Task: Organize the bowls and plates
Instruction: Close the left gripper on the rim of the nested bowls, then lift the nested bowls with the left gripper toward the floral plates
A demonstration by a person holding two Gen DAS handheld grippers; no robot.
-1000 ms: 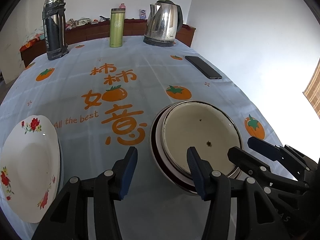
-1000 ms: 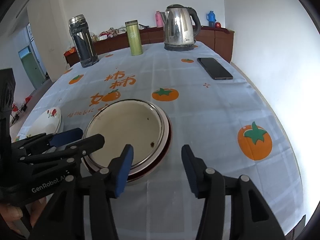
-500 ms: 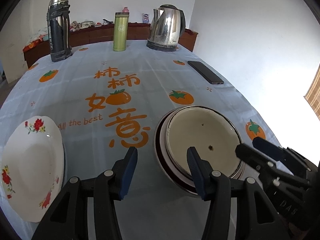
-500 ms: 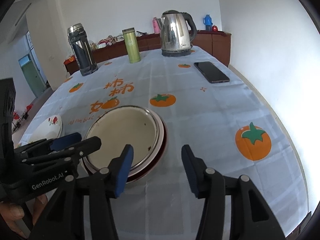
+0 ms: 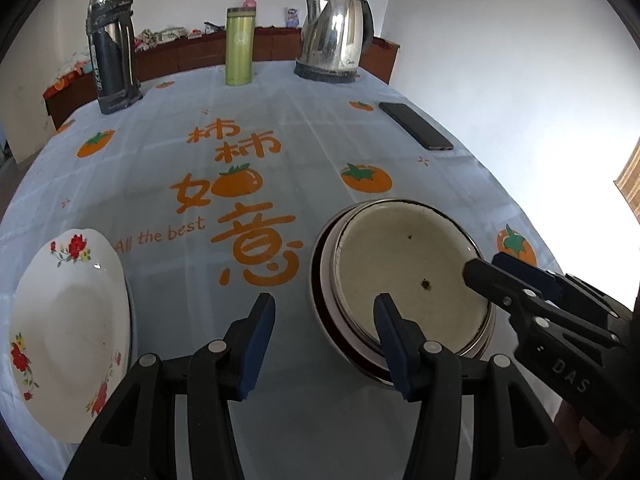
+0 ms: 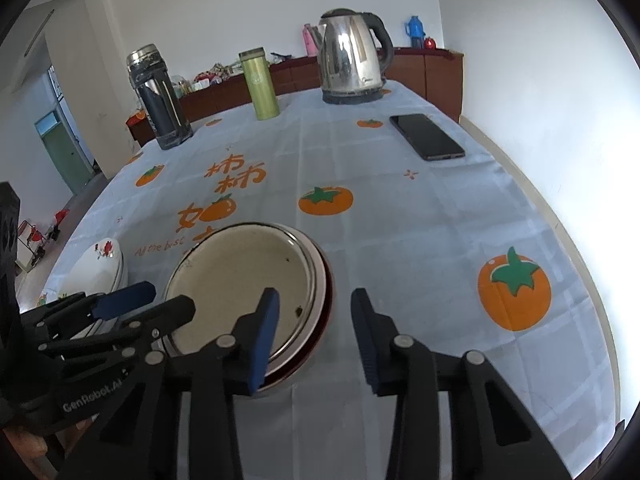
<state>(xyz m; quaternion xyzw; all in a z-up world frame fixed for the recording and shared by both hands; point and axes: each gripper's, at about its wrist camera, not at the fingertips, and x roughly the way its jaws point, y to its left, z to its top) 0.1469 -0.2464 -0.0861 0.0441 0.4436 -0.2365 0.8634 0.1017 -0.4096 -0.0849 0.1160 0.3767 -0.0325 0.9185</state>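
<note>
A cream enamel bowl [image 5: 408, 268] sits nested in a stack of dishes with a dark red rim [image 5: 320, 304] on the tablecloth; it also shows in the right wrist view [image 6: 244, 276]. A white plate with red flowers [image 5: 68, 320] lies at the left, also seen in the right wrist view [image 6: 100, 264]. My left gripper [image 5: 324, 344] is open and empty, its right finger over the stack's near rim. My right gripper [image 6: 314, 336] is open and empty, its left finger over the stack's right rim. Each gripper shows in the other's view, the right one [image 5: 516, 280] and the left one [image 6: 148, 304].
A steel kettle [image 5: 336, 44], a green flask [image 5: 239, 46] and a dark thermos [image 5: 112, 48] stand at the table's far end. A black phone [image 5: 416, 126] lies at the right. The table's right edge runs near the stack. A sideboard stands behind the table.
Both grippers have drawn back and risen slightly from the stack, still open. The bowl and plates have not moved.
</note>
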